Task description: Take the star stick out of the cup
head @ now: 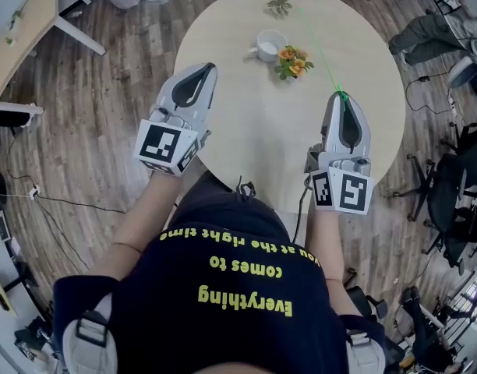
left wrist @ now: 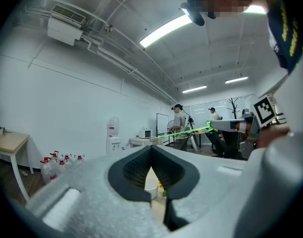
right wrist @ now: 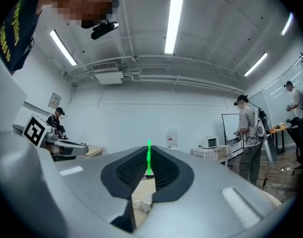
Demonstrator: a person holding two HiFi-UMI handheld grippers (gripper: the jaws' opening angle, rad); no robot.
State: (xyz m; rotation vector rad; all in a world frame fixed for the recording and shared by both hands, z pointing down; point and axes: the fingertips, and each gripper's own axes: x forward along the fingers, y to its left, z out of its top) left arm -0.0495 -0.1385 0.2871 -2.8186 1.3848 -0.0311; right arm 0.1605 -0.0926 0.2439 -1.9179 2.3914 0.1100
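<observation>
So the thin green star stick (head: 314, 51) is already out of the white ceramic cup (head: 270, 44). The right gripper (head: 341, 96) has its jaws pinched down narrow on the stick's near end, and in the right gripper view you can see the green shaft clamped right between the dark pads. From there the stick runs up past the right side of the cup, and its star-ish tip ends beyond the cup, near the far edge of the round pale wooden table (head: 246, 131). The cup itself sits upright on that table, with a little bunch of orange flowers (head: 291, 62) just beside it on its right. The left gripper (head: 207, 67) is well off to the cup's near left, with its jaws fully together and nothing between them.
</observation>
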